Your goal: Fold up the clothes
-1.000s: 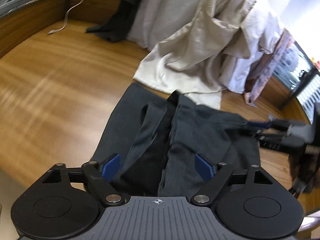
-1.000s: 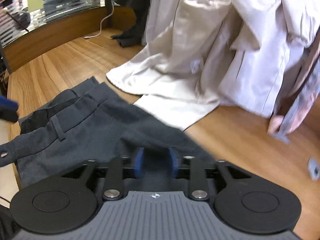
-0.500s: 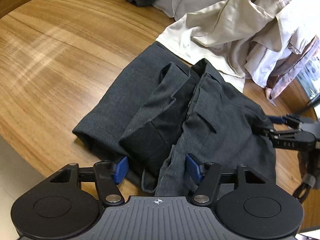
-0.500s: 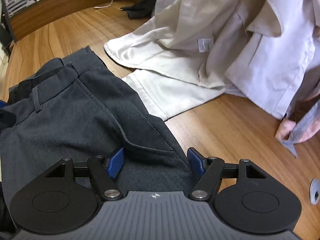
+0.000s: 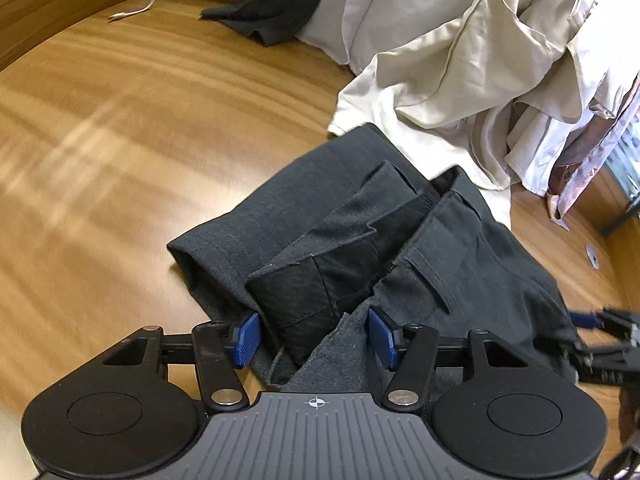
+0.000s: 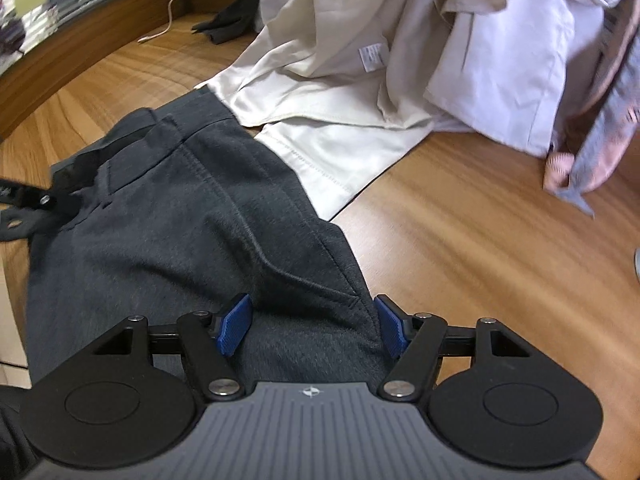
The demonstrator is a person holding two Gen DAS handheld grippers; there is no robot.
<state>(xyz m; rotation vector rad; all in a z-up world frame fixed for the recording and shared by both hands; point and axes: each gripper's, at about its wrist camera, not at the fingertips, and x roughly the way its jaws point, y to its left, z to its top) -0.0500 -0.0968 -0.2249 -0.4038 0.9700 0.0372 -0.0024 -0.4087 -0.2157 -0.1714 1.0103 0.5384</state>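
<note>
Dark grey trousers (image 5: 472, 264) lie crumpled on the wooden table (image 5: 120, 128), waistband and black lining turned towards me. My left gripper (image 5: 314, 338) is low over the near waistband edge. Its jaws are closing, with the black lining fold between the blue pads (image 5: 246, 338), which stand a little off the cloth. My right gripper (image 6: 312, 330) sits over the trousers' (image 6: 160, 216) right side, open, its pads straddling a raised fold by the pocket seam. In the left wrist view, the right gripper's fingertips (image 5: 584, 320) show at the trousers' right edge.
A heap of cream and white garments (image 5: 480, 60) rises just behind the trousers, overlapping their far edge. A dark garment (image 5: 272, 12) and a white cable (image 5: 136, 8) lie at the back. A pink-grey cloth (image 6: 592, 160) hangs at the right. Bare wood spreads to the left.
The left gripper sank towards the waistband and its jaws narrowed around the lining fold. The right gripper's jaws widened from nearly shut on the cloth and dropped slightly, rolling.
</note>
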